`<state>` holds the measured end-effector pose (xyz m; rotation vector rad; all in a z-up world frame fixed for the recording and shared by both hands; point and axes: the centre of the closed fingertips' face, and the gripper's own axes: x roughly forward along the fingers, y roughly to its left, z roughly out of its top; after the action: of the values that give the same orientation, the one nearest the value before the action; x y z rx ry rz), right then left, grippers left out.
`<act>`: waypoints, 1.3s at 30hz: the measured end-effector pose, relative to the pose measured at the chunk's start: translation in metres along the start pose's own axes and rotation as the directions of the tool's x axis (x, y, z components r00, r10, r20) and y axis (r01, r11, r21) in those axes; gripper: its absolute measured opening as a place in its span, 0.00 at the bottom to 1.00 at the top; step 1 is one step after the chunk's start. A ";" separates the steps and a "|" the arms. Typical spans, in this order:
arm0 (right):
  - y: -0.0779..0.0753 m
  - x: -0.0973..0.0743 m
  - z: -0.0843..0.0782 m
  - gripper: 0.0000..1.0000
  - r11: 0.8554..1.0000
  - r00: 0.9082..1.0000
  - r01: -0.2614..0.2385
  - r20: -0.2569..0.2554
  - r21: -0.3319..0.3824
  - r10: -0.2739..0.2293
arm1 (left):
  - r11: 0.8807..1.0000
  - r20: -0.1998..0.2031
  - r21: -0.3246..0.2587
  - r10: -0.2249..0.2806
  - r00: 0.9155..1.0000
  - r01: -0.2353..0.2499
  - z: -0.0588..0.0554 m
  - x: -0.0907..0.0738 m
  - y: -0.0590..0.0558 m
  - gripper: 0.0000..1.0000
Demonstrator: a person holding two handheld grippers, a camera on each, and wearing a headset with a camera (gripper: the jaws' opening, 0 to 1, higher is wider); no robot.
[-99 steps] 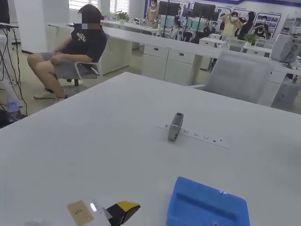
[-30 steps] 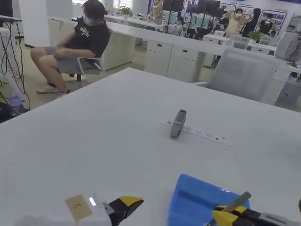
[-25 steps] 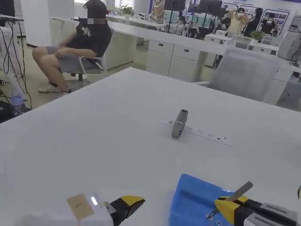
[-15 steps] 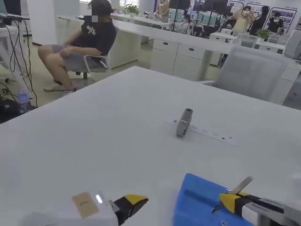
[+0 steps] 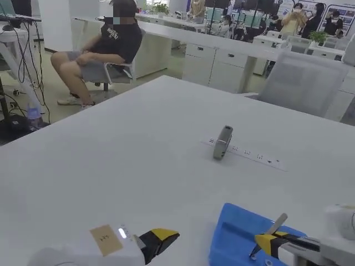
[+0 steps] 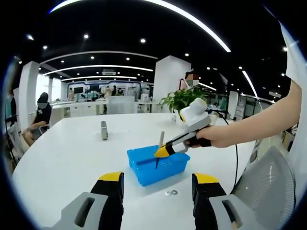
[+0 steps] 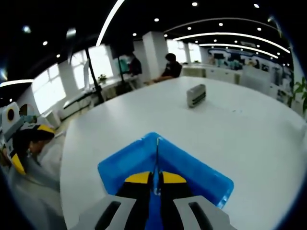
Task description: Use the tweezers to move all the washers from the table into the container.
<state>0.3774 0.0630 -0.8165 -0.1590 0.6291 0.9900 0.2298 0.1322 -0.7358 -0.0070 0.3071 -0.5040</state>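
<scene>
Right gripper (image 7: 154,178): jaws pressed together on the thin metal tweezers (image 7: 156,153), which stick out ahead of the yellow jaw tips. In the right gripper view the tweezers point down into the blue rectangular plastic container (image 7: 211,181), towards its far wall.

The left gripper view shows the right gripper (image 6: 165,151) held by a hand (image 6: 212,137) above the container (image 6: 148,176) and tilted downward. The tweezers (image 6: 160,140) pass through its jaws, and their lower tips sit within the blue walls. I cannot tell whether the tips carry anything; they are too fine to make out.

Left gripper (image 6: 158,177): jaws spread wide, low over the white bench (image 6: 72,163) on the near side of the container.

Small metal washers (image 6: 171,193), possibly two, lie on the bench just beside the container's near wall, outside it. In the left gripper view they sit between my left jaws.

Head view: left gripper (image 5: 162,240) at lower left. At lower right, the right gripper (image 5: 268,242) holds the tweezers (image 5: 275,223) over the container (image 5: 233,227). Further up the bench (image 5: 111,155), a grey box-shaped device (image 5: 223,142) stands at the end of a white power strip (image 5: 252,155), well apart from the container. A seated person (image 5: 105,47) is beyond the bench.
</scene>
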 end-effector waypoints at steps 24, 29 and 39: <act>0.057 -0.060 0.030 0.03 0.991 0.987 -0.073 0.133 -0.113 0.088 | 1.000 -0.015 0.010 -0.022 1.000 0.022 -0.003 0.002 -0.005 0.56; 0.073 -0.056 0.009 0.03 0.989 0.985 -0.129 0.104 -0.075 0.136 | 1.000 -0.018 0.012 -0.027 0.999 0.027 -0.004 0.002 -0.006 0.56; 0.087 -0.039 -0.036 0.04 0.982 0.983 -0.186 0.010 0.032 0.186 | 0.999 -0.022 0.017 -0.027 0.999 0.028 -0.004 0.002 -0.005 0.56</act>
<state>0.2760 0.0680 -0.8106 -0.0685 0.6622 1.1594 0.2278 0.1267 -0.7400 0.0106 0.3240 -0.5343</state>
